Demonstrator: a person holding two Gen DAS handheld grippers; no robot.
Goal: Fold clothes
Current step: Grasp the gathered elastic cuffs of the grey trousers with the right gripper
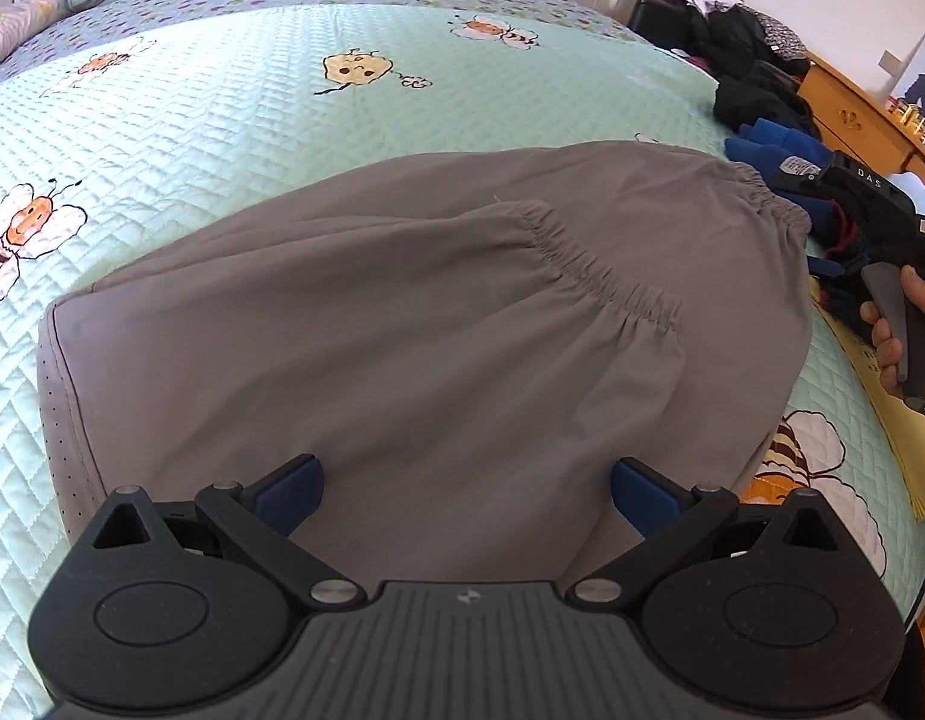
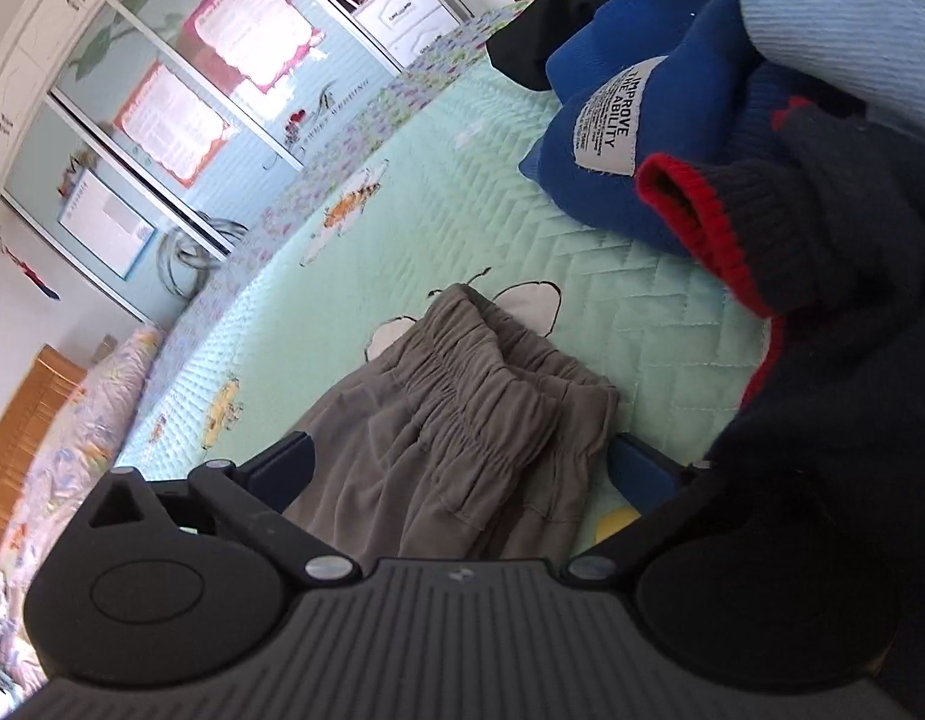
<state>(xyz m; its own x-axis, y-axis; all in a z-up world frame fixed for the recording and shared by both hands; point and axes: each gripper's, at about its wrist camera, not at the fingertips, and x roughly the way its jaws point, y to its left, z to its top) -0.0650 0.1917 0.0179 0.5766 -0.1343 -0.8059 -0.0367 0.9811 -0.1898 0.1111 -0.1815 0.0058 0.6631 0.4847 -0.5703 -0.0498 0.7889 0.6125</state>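
Observation:
Grey shorts (image 1: 414,312) lie folded on the mint quilted bedspread (image 1: 192,120), their elastic waistband (image 1: 600,276) toward the right. My left gripper (image 1: 465,492) hovers over the near part of the shorts, open, nothing between its blue pads (image 1: 291,489). In the right wrist view the gathered waistband (image 2: 480,414) of the shorts (image 2: 402,480) lies just ahead of my right gripper (image 2: 462,468), which is open and tilted. The right gripper's body (image 1: 882,204) shows at the right edge of the left wrist view, held by a hand (image 1: 888,336).
A pile of clothes sits on the right side of the bed: a blue garment (image 2: 642,120) with a white label, a dark knit with red trim (image 2: 762,228), and a black garment (image 1: 756,99). A yellow sheet (image 1: 882,420) lies at the bed edge. A wooden dresser (image 1: 852,114) stands beyond.

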